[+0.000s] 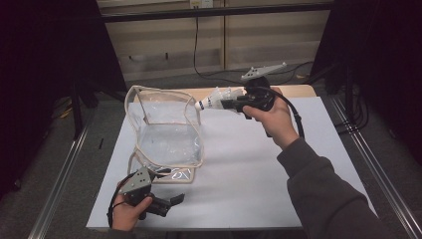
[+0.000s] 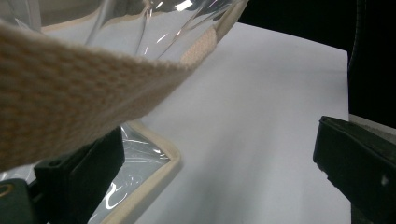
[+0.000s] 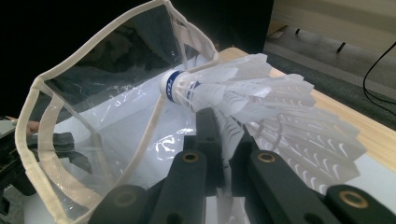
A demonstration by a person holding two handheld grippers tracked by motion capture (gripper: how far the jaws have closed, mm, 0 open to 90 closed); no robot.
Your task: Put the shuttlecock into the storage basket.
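Observation:
A clear plastic bag [image 1: 166, 134] with beige trim stands open on the white tabletop [image 1: 249, 169], left of centre. My right gripper [image 1: 226, 104] is shut on the feathers of a white shuttlecock [image 1: 215, 98], whose cork points at the bag's upper right rim. In the right gripper view the shuttlecock [image 3: 243, 88] hangs just outside the bag's mouth [image 3: 93, 107], above my right gripper [image 3: 219, 121]. My left gripper [image 1: 176, 199] is open at the bag's near bottom edge. In the left gripper view a beige strap [image 2: 70, 93] lies across above one jaw, beside the bag's corner [image 2: 154, 154].
The white surface lies on a wooden table [image 1: 298, 90] whose far edge shows at the back. Metal rails [image 1: 64, 169] run along both sides on the floor. A black cable [image 1: 209, 74] lies on the floor behind the table.

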